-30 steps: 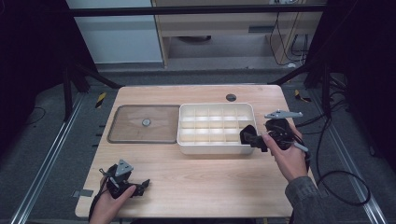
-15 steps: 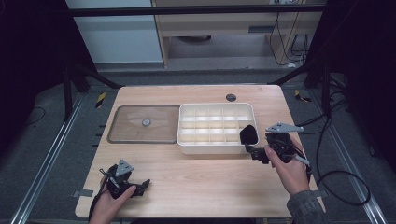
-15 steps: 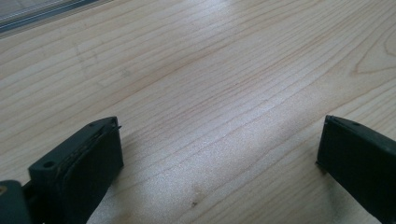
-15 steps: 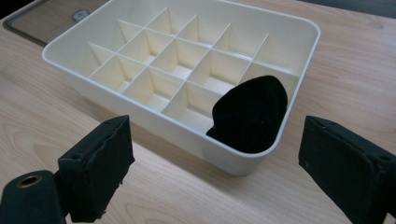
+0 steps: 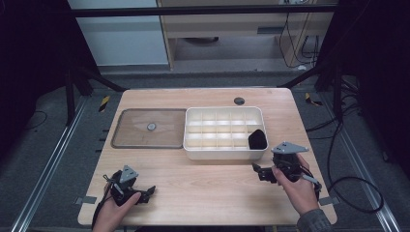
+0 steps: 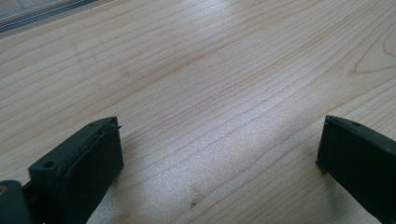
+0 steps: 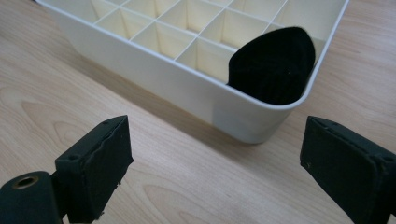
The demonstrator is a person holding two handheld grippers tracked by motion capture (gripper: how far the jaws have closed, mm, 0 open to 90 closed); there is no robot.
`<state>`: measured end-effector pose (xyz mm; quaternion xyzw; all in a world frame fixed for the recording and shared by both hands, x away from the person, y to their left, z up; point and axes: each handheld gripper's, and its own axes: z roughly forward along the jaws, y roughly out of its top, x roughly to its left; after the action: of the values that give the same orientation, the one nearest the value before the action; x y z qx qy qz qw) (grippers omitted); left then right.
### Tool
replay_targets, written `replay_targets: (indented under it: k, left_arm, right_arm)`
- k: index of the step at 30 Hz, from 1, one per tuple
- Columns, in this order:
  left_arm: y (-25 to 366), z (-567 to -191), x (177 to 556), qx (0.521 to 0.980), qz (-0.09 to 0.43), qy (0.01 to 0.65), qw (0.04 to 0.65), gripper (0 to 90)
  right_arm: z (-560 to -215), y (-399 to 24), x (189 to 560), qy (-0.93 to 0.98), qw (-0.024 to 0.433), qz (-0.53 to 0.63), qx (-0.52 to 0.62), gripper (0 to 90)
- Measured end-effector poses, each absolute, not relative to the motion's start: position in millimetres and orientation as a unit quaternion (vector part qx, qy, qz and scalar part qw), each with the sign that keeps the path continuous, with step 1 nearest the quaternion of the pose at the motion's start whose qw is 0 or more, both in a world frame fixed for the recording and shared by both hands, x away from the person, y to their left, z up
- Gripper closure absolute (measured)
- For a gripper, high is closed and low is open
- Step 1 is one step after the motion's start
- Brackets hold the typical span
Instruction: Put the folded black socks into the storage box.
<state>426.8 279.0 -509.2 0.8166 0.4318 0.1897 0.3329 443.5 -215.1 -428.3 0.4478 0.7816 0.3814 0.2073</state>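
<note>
the right tool (image 5: 261, 173) hangs just in front of the white divided tray (image 5: 225, 153), jaws spread wide with nothing between them, and the step in hand looks like backing off after placing the black piece; to do it well, i'd draw the tool straight back and low over the tabletop (image 5: 208, 193), keeping the jaws wide so neither clips the tray's rounded corner. the left tool (image 5: 140, 192) rests near the front left edge of the tabletop, also wide apart and empty, and can sit there. the black cloth-like piece (image 7: 273, 65) is dark, matte, soft-looking and rounded at its top, standing tilted in the tray's near right corner compartment and rising just above the rim. farther left, touching the tray, lies a flat clear lid (image 5: 150, 128).
</note>
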Motion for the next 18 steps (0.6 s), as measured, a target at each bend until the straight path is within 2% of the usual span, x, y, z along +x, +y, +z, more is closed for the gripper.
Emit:
replay_targets:
  k: [18]
  left_arm:
    - [278.4, -509.2, 426.5, 0.817, 0.19, 0.431, 0.333, 0.0]
  right_arm:
    - [-474.5, -210.1, 430.0, 0.794, 0.185, 0.368, 0.447, 9.4]
